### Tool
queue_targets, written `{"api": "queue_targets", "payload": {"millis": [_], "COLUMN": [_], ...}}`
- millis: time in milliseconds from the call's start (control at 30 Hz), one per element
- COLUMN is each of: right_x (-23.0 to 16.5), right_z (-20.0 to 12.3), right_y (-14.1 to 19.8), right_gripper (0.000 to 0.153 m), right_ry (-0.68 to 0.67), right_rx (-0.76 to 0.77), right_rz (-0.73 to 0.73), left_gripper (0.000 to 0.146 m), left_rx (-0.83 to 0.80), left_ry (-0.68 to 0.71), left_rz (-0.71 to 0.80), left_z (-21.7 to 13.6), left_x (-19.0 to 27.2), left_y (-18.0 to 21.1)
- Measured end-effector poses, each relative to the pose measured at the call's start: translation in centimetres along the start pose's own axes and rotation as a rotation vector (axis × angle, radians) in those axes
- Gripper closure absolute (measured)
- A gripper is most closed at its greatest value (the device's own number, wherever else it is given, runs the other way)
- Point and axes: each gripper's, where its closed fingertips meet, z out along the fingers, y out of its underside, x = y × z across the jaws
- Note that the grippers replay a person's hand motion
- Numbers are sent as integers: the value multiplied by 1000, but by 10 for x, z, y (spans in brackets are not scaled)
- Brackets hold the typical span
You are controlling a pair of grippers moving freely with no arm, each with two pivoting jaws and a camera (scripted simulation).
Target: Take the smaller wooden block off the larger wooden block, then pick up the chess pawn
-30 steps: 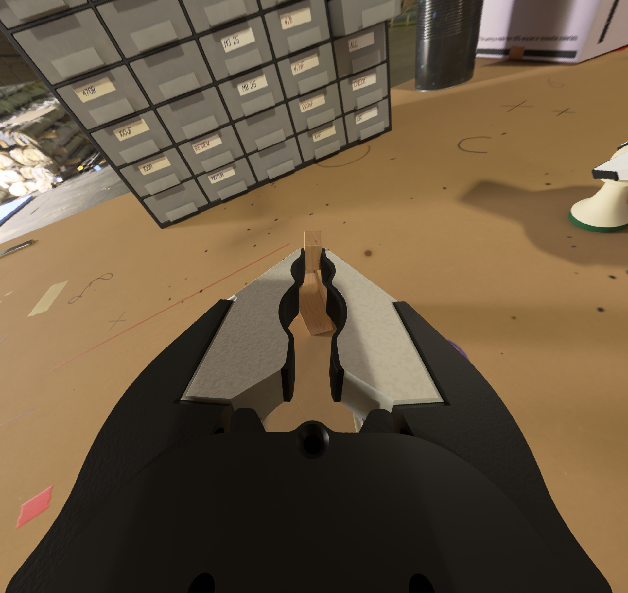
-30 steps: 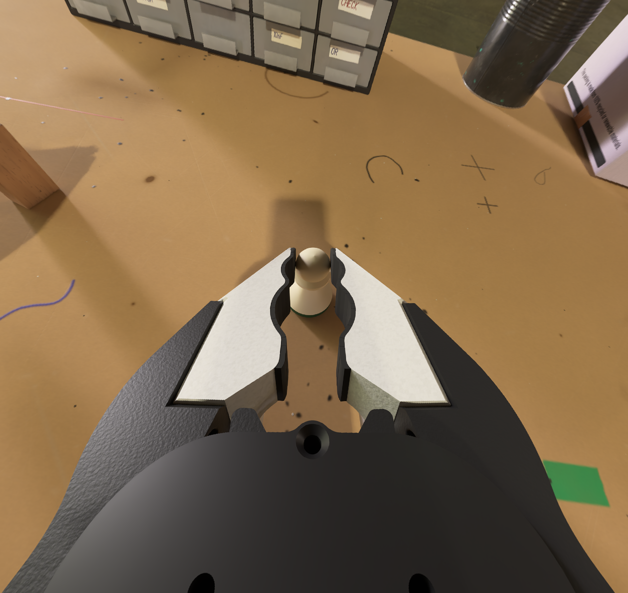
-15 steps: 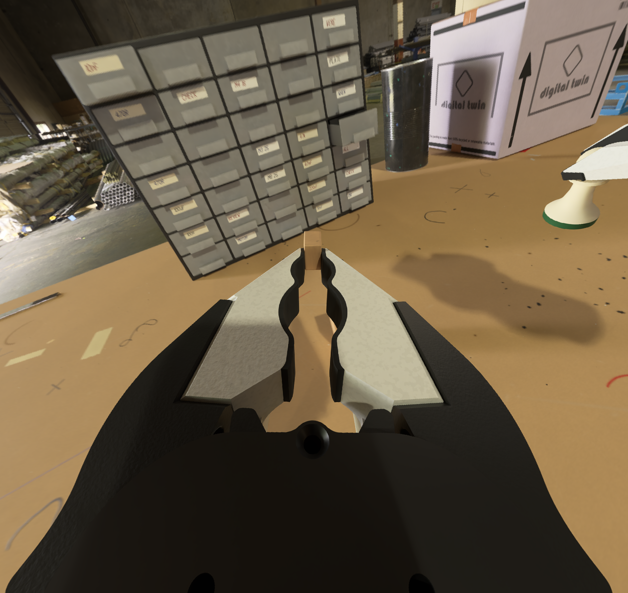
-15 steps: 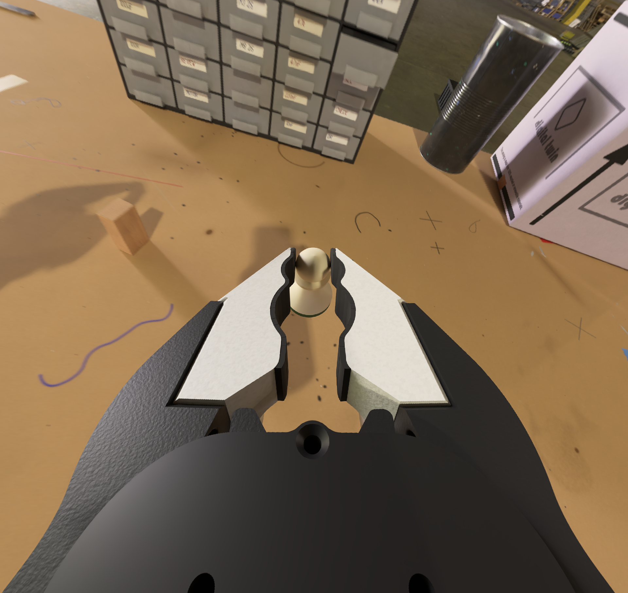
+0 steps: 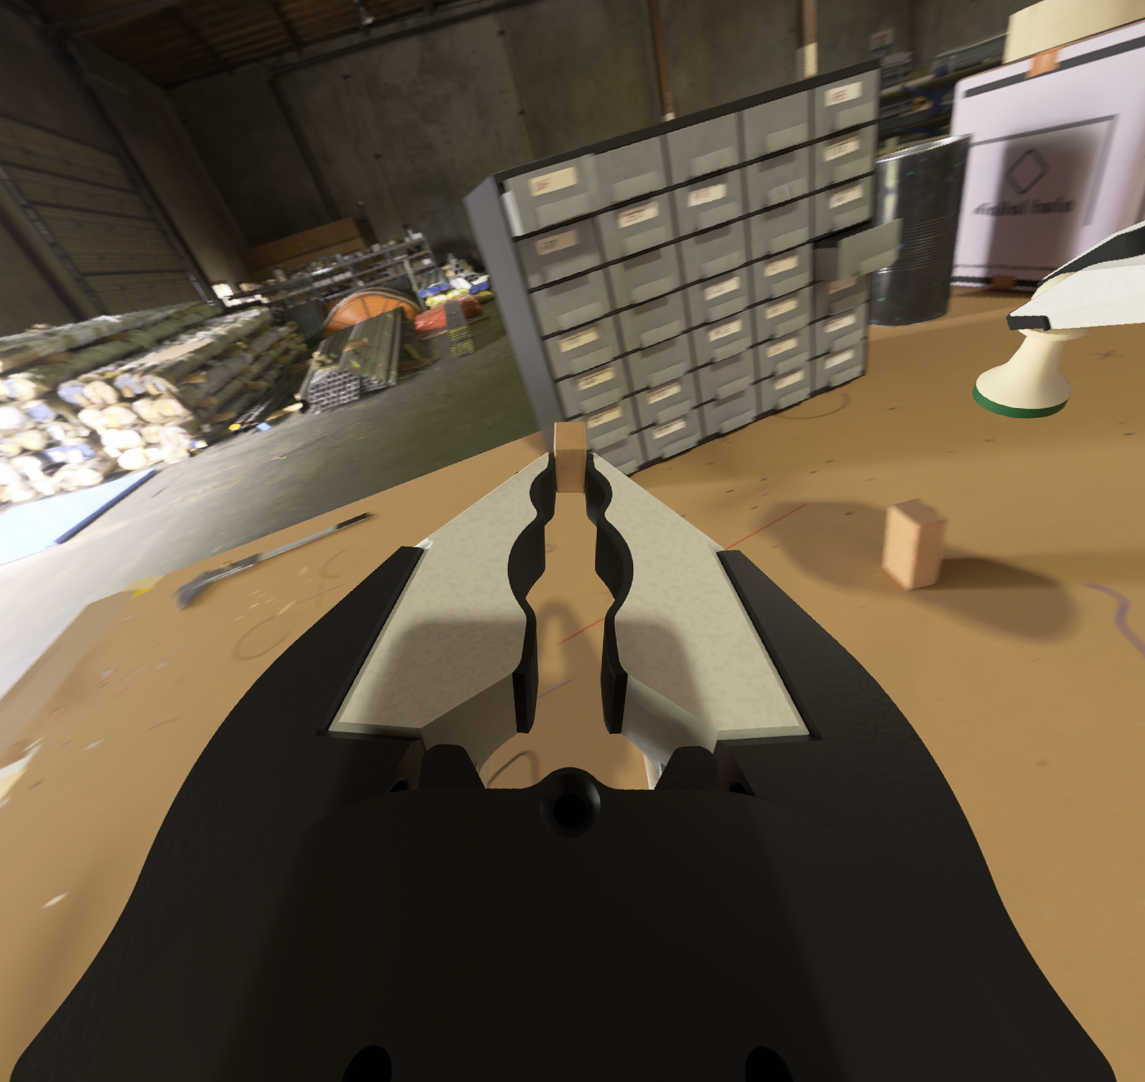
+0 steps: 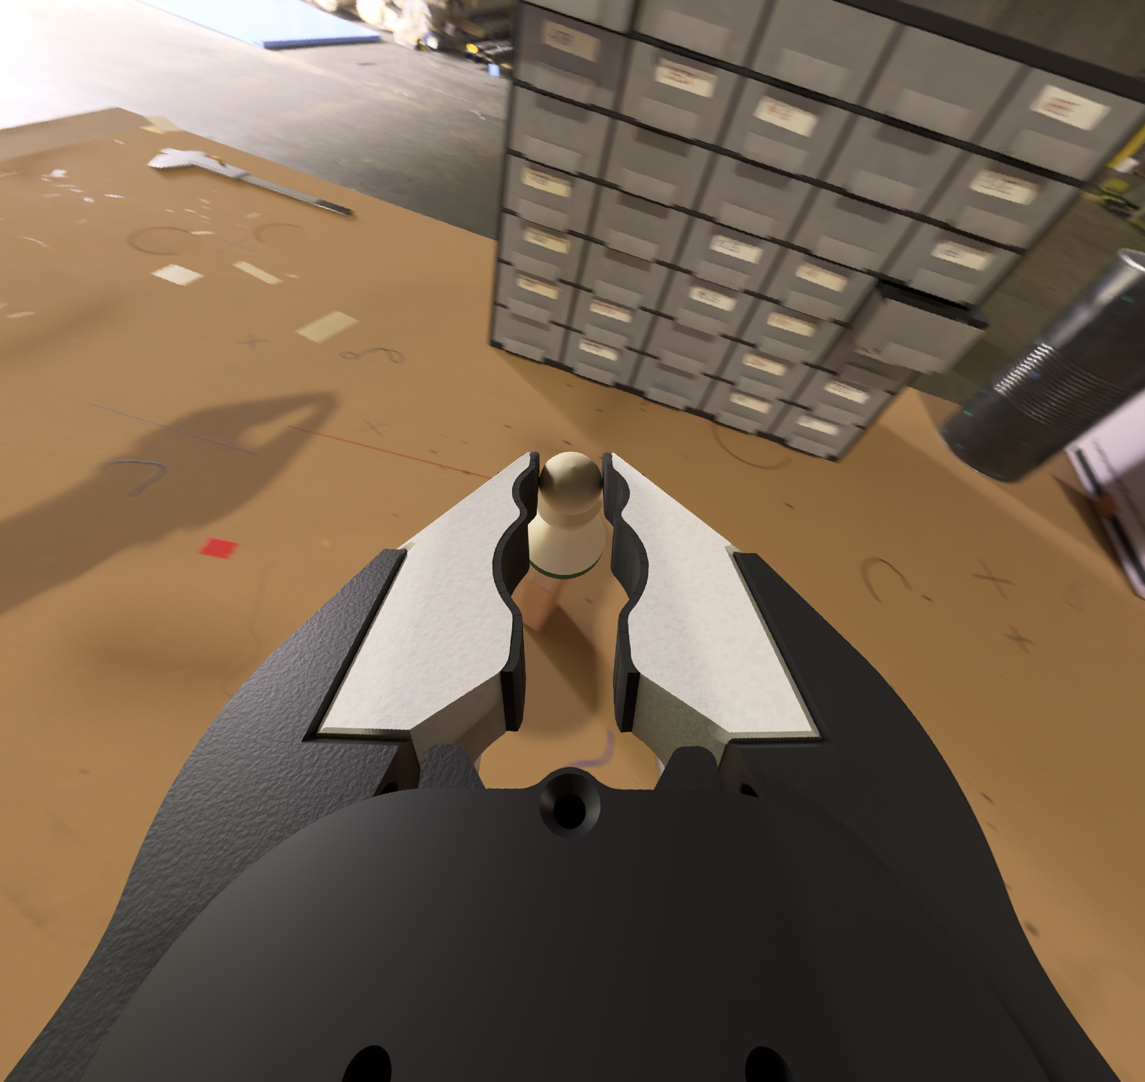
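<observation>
Both my grippers are off the table, each with a piece pinched at its tips.

My left gripper (image 5: 570,463) has its fingers (image 5: 495,562) clamped on the smaller wooden block (image 5: 569,455), which stands upright between the tips, clear of the table (image 5: 805,649). The larger wooden block (image 5: 914,544) stands alone on the table off to the right, well apart from it. My right gripper (image 6: 570,476) has its fingers (image 6: 446,587) closed on the round head of the chess pawn (image 6: 569,513), whose green-rimmed base hangs in the air; in the right wrist view the larger block shows below it. Beyond stand a grey drawer cabinet (image 5: 700,296), a metal can (image 5: 917,234) and a white box (image 5: 1047,184).
</observation>
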Motion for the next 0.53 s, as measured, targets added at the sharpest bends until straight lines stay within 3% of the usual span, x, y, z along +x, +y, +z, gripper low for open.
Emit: {"api": "queue_targets", "payload": {"millis": [533], "right_x": [-207], "right_z": [82], "right_y": [-42], "right_gripper": [133], "right_ry": [-317], "right_rx": [85], "right_rz": [-27], "left_gripper": [138], "left_rx": [-77], "left_ry": [-328], "left_rz": [0], "left_z": [-94], "left_x": [-180], "left_y": [62]}}
